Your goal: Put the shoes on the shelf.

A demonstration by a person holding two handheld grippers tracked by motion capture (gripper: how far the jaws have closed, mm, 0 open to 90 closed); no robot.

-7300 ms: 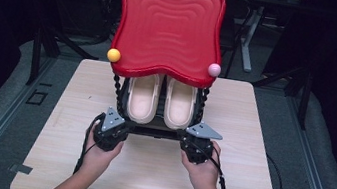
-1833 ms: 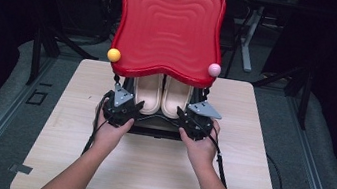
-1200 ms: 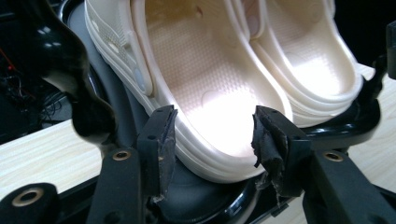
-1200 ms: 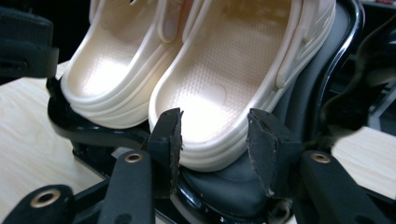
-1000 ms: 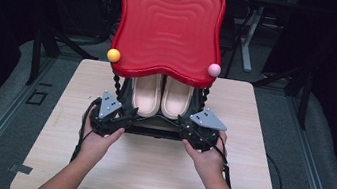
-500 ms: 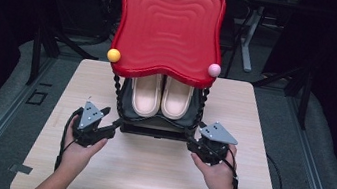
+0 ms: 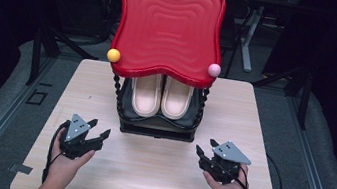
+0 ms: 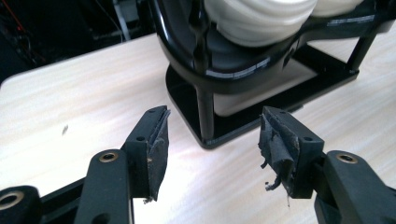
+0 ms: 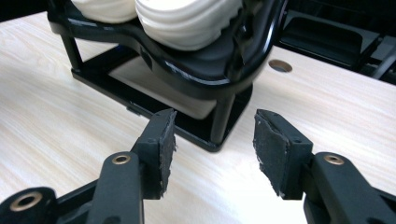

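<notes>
Your left gripper (image 7: 93,133) sat nearest you at the near-left of the pale wooden table (image 7: 153,183), its black jaws standing wide with nothing between them; they had just been opening further. In the left gripper view, the frayed black pads (image 8: 158,148) pointed at the near-left corner post of the black two-tier metal rack (image 8: 261,88), which stood just ahead of the tips and clear of them.

Your right gripper (image 7: 204,153) rested at the near-right, level with the left one, its jaws also spread wide and empty, having opened over the last moment. In the right gripper view, the rack's near-right corner post (image 9: 223,119) stood just beyond the gap between the tips, untouched.

Ahead of both tools and between them, the rack (image 7: 157,123) stood on the table with a pair of cream ribbed slippers (image 7: 161,96) side by side on its curved black shelf. Above and beyond them rose the glossy red wavy-edged tray top (image 7: 169,26), with a yellow ball (image 7: 113,55) at its left front corner and a pink ball (image 7: 214,70) at its right.
</notes>
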